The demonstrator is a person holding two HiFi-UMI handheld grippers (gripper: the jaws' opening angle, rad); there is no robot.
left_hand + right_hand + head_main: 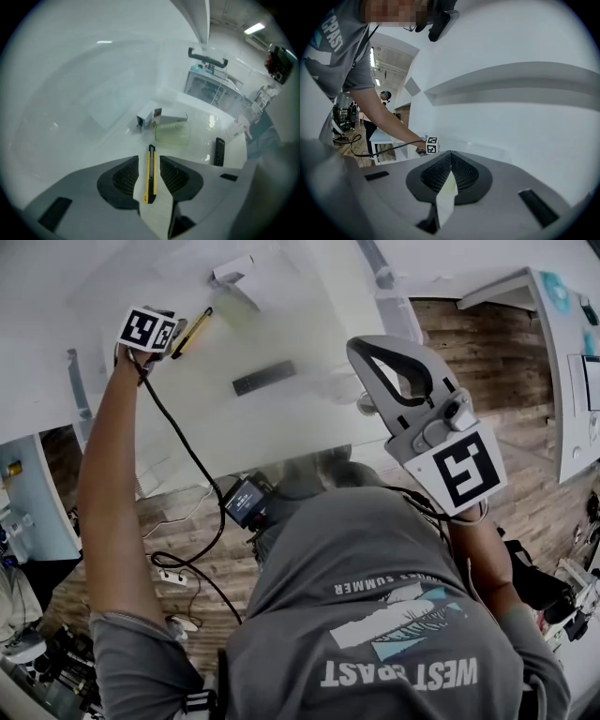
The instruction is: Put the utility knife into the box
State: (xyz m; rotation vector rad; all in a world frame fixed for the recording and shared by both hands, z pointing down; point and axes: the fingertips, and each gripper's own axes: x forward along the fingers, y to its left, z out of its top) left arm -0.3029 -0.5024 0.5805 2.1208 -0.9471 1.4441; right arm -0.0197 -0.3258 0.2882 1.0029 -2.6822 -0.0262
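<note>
Here, the left hand-held gripper stood with its jaws spread either side of the yellow utility knife, which lay free on the white counter short of the box, a pick-up that seemingly next required closing on the handle, while the right hand-held gripper hung clenched and empty.

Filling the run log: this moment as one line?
left hand-held gripper: open, utility knife between jaws, ungripped | utility knife: lying on table, outside box | right hand-held gripper: shut, empty
</note>
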